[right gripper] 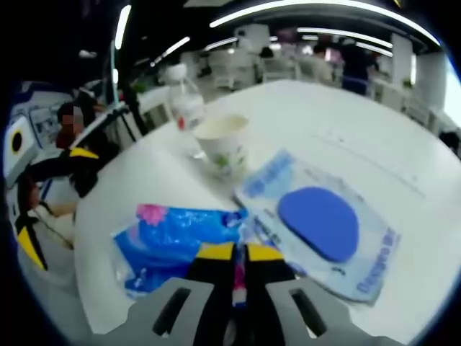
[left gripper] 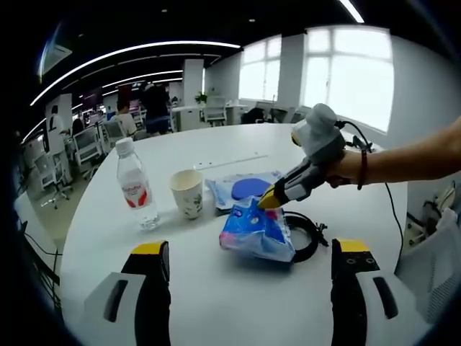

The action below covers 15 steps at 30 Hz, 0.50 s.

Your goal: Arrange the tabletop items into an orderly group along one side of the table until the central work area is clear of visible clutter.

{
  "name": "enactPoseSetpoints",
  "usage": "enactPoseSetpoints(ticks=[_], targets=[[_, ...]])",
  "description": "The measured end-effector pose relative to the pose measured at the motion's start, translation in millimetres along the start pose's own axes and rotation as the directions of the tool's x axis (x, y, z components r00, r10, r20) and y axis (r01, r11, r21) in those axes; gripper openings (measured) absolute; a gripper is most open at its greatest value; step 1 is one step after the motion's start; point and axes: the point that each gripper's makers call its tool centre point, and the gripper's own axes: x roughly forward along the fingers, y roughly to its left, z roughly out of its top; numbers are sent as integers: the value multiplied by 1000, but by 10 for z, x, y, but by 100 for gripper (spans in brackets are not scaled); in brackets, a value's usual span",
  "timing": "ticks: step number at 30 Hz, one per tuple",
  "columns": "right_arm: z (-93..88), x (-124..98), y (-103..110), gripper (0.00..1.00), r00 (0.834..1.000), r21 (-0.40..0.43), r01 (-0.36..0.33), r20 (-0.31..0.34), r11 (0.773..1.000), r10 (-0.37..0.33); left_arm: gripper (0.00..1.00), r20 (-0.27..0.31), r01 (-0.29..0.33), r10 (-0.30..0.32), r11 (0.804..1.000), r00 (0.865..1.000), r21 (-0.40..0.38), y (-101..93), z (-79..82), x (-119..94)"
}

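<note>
Jaws of the right gripper (right gripper: 240, 254) pinch the blue packet's (left gripper: 257, 232) edge; left gripper (left gripper: 250, 258) gapes empty. Soft, crinkly, light: its 12 o'clock corner suits.

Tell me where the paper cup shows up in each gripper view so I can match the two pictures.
Left gripper view: the paper cup stands left of centre, between the water bottle and the clear packet with the blue disc.
Right gripper view: it stands upper centre, just in front of the bottle.
Shared landmark: the blue disc packet.
</note>
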Motion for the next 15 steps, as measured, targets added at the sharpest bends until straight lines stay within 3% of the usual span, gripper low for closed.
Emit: enactPoseSetpoints(ticks=[8, 15], targets=[[74, -182, -26, 0, 999, 41, 11, 30, 999, -12, 92, 2, 2, -2, 1000, 1000, 5, -8, 18, -5], [57, -371, -239, 0, 996, 100, 76, 31, 992, -80, 92, 2, 7, -7, 1000, 1000, 9, -39, 27, -3]])
